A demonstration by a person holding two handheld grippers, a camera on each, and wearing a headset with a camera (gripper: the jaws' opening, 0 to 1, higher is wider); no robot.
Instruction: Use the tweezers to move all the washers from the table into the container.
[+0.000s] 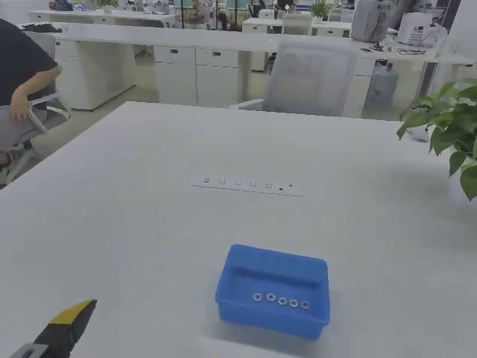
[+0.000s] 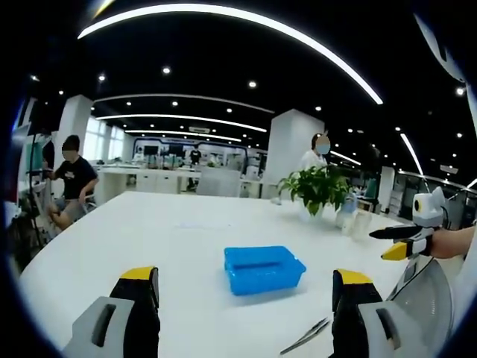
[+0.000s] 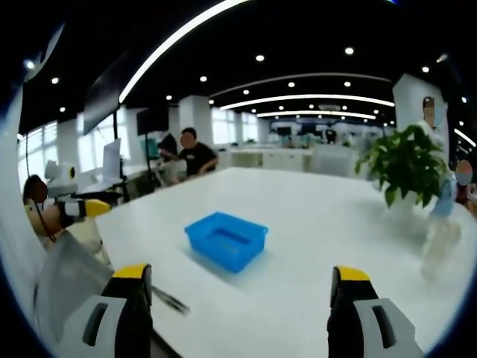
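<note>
Head view: the blue container (image 1: pixel 270 319) sits on the white table (image 1: pixel 134 224), right of centre and towards the near edge. Five washers (image 1: pixel 282 300) lie in a row on its floor along the near wall. A yellow-tipped gripper (image 1: pixel 72 319) pokes in at the near left, well apart from the container; which side it is I cannot tell.

In the left gripper view the left gripper (image 2: pixel 244 277) has its jaws spread wide and holds nothing. The tweezers (image 2: pixel 305 337) lie flat on the table at the near right, just beside the right jaw. In the right gripper view the right gripper (image 3: pixel 240 271) is likewise spread and empty, with the tweezers near its left jaw and the container ahead.

The moving looks finished, or close to it. The step now seems to be a check: scan the table around the container for any small pale ring, since the pictures are too coarse to rule one out. If one turns up, grip the tweezers at their middle so that a squeeze shuts the tips. Lift them level and come at the washer from the side, without nudging the container.
</note>
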